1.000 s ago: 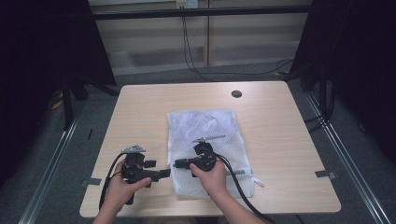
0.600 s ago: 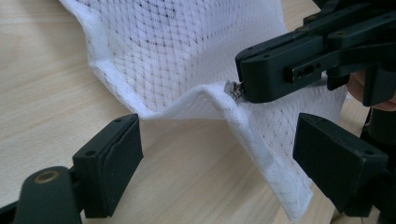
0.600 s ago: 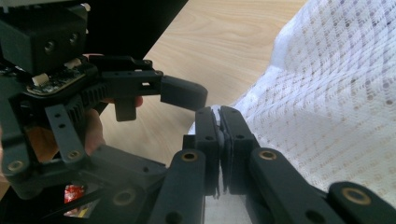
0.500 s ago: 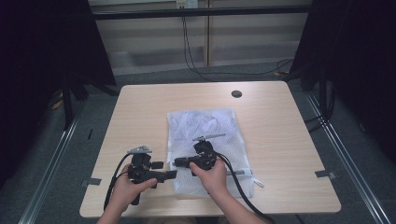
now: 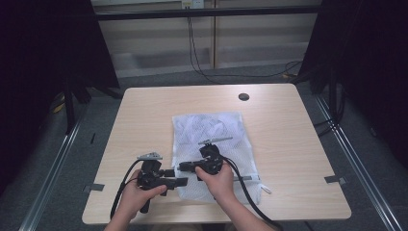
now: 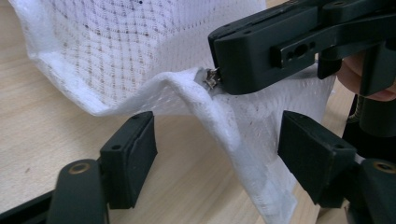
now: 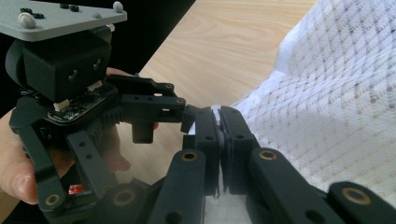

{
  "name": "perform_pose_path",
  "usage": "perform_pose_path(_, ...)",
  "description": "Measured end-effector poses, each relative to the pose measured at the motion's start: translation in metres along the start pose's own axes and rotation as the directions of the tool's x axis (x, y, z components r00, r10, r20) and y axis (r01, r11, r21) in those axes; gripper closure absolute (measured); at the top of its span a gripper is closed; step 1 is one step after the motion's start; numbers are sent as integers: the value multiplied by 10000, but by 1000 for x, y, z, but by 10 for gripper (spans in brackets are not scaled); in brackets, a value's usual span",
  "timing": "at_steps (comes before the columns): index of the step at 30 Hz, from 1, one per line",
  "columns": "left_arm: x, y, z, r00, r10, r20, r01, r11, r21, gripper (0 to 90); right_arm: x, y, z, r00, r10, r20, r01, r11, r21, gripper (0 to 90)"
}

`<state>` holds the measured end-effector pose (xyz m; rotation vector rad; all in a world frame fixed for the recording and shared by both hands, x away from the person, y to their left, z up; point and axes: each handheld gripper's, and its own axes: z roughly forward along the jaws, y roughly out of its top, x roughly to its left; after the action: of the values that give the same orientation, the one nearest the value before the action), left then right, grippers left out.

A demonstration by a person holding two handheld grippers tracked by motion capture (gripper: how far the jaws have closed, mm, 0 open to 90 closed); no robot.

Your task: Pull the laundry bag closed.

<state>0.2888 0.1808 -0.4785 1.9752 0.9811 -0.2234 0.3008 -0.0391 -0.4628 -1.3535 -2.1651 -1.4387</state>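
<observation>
Right claw (image 5: pixel 185 166) pinches mesh bag's (image 5: pixel 211 130) zip pull (image 6: pixel 211 78) at the 7 o'clock corner.
Left claw (image 5: pixel 179 177), closing but empty, straddles the hem to brace it on the worktop (image 5: pixel 144 115).

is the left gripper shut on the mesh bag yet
Not yet. The left gripper has just been closing, but its pads stand apart on either side of the mesh bag edge. The right gripper is shut on the bag's zipper pull.

Mesh bag (image 5: pixel 211 139): white, fine grid weave with small holes; zipper pull (image 6: pixel 212 78): silver metal; table (image 5: pixel 144 115): pale wood grain; left gripper (image 5: pixel 175 178), right gripper (image 5: pixel 185 167): black, grey top plates
</observation>
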Motion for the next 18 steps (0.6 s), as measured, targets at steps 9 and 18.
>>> perform_pose_path(9,0,1,3,10000,11,69,-11,9999,117,385,1,1,0,10000,-50,3,50,10000,11,871)
perform_pose_path(18,1,1,6,9995,-17,311,15,10000,65,524,2,1,0,10000,12,-36,-12,10000,29,871)
